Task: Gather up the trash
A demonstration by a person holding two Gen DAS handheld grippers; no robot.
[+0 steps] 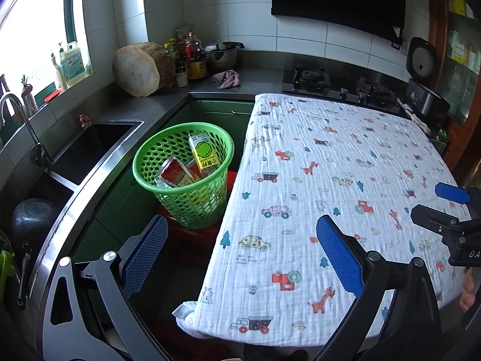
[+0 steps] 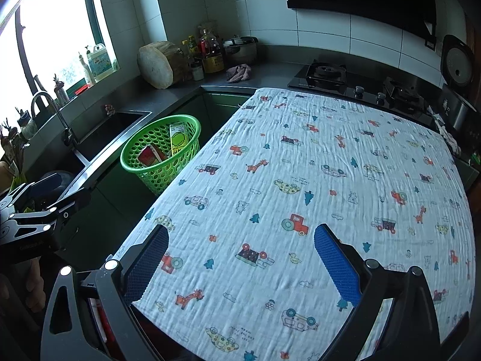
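A green perforated basket [image 1: 183, 180] stands on a red stool left of the table. It holds a yellow-green carton [image 1: 203, 155] and a red carton [image 1: 176, 176]. The basket [image 2: 160, 155] and its yellow-green carton [image 2: 178, 140] and red carton [image 2: 149, 155] also show in the right wrist view. My left gripper [image 1: 240, 237] is open and empty, hovering over the table's left edge. My right gripper [image 2: 240, 245] is open and empty above the table [image 2: 300, 180], which is covered with a white cartoon-print cloth. The right gripper [image 1: 451, 207] also shows at the right edge of the left wrist view, and the left gripper [image 2: 45, 198] at the left edge of the right wrist view.
A steel counter runs along the left and back. It has a sink [image 1: 90, 147] with a tap [image 1: 18, 114], a round wooden block [image 1: 138, 69], bottles [image 1: 192, 57], a pot [image 1: 222, 54], a rag [image 1: 227, 78], a gas hob [image 1: 339, 87] and a rice cooker [image 1: 424, 84].
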